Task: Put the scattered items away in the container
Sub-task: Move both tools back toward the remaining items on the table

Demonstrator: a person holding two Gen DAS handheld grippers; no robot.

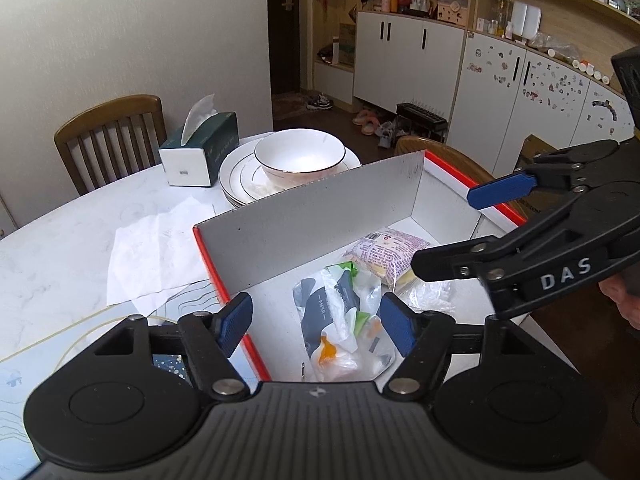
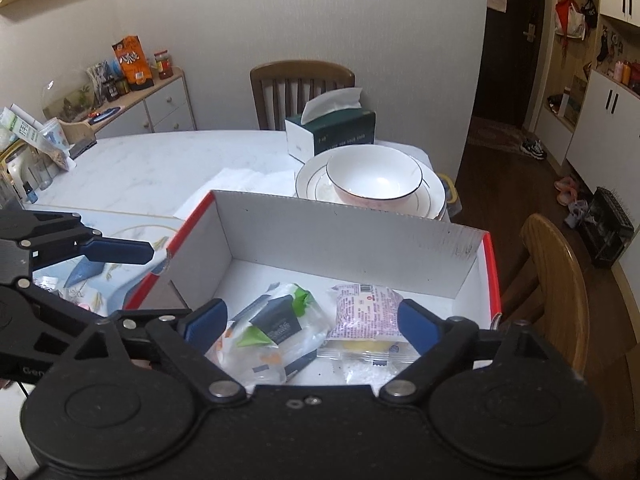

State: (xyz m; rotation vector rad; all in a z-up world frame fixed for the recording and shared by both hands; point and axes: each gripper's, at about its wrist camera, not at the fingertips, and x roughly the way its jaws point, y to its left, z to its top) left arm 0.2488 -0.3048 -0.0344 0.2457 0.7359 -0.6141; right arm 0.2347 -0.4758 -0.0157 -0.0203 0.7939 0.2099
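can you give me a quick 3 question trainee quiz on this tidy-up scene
1. True or false: the bowl sits inside the box.
2. Which packet lies nearest the box's right wall? A. the purple packet B. the green-and-black packet
3. Are the right tongs gripping anything?

Key: 1 false, it rests on plates behind the box. 2 A. 3 no, they stand open above the packets.

Below the right gripper (image 2: 312, 326), two packets (image 2: 276, 328) lie side by side in the box (image 2: 344, 236); bowl (image 2: 374, 178) on plates (image 2: 434, 196) sits beyond, tissue box (image 2: 332, 132) farther.
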